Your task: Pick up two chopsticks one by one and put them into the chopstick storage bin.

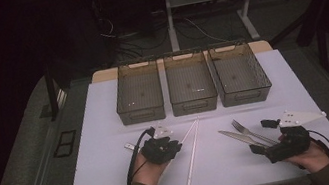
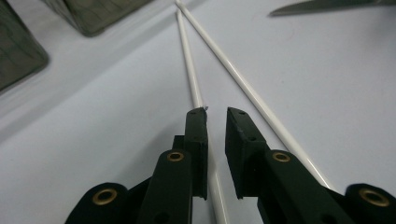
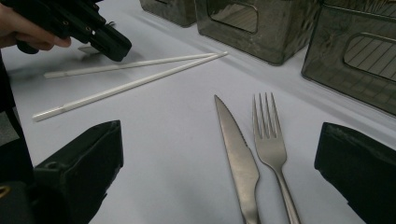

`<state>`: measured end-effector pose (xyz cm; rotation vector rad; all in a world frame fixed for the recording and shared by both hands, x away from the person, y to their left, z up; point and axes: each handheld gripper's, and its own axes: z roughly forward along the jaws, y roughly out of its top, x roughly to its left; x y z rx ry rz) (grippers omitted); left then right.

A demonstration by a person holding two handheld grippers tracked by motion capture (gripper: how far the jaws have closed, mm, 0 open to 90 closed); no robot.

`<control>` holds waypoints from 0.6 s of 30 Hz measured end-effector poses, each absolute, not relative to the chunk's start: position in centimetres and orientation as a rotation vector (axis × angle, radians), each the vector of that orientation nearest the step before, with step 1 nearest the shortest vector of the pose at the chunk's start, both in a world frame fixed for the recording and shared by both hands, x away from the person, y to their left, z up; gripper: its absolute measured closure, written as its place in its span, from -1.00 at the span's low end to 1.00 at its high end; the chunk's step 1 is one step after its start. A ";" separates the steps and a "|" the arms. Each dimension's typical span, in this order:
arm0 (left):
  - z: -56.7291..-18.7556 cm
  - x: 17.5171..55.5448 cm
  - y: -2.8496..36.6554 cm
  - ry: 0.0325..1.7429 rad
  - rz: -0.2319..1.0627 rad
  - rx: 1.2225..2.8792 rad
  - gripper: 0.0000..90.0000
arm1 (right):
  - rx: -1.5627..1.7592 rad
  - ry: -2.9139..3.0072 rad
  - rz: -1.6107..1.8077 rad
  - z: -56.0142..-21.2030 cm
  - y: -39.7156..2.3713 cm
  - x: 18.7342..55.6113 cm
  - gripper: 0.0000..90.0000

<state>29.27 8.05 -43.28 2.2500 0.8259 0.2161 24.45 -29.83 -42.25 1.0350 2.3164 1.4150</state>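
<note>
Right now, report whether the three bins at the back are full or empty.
Empty. In the high view the left bin, middle bin and right bin show bare mesh floors; the chopsticks, knife and fork lie on the table.

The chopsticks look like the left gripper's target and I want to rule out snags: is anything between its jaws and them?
Nothing visible. The left gripper is right over one of the chopsticks, jaws narrowly apart; knife and bins lie off to the sides.
</note>
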 end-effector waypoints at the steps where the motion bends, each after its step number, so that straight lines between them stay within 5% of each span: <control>1: -43.4 29.2 7.9 0.820 0.209 2.258 0.73 | 1.035 2.317 1.415 -42.2 -29.8 24.4 -0.97; 18: -44.1 29.3 7.7 0.836 0.242 2.307 0.79 | 1.021 2.318 1.393 -42.4 -29.6 24.4 -0.97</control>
